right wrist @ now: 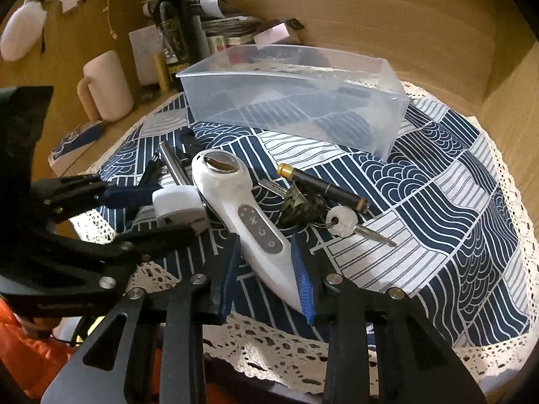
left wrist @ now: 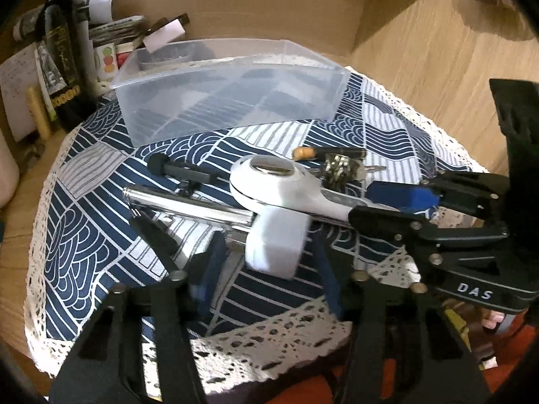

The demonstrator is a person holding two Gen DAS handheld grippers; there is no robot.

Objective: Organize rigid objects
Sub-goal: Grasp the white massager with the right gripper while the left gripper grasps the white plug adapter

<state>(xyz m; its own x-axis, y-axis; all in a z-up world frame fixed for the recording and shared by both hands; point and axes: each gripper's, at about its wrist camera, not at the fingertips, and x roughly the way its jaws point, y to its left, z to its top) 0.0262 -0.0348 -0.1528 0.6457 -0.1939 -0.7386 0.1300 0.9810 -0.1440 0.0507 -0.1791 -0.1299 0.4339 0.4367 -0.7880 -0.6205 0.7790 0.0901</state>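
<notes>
A clear plastic bin stands empty at the back of a blue-and-white patterned cloth. My left gripper is open, its fingers on either side of a white block-shaped charger. My right gripper is open, its blue pads on either side of the handle of a white handheld massager. A silver tube lies under the massager. A black pen and keys lie to the right.
Behind the bin stand a dark bottle, papers and boxes, and a pink mug. A black clip tool lies left of the massager. Wooden walls close in the back and right. The cloth's lace edge hangs at the front.
</notes>
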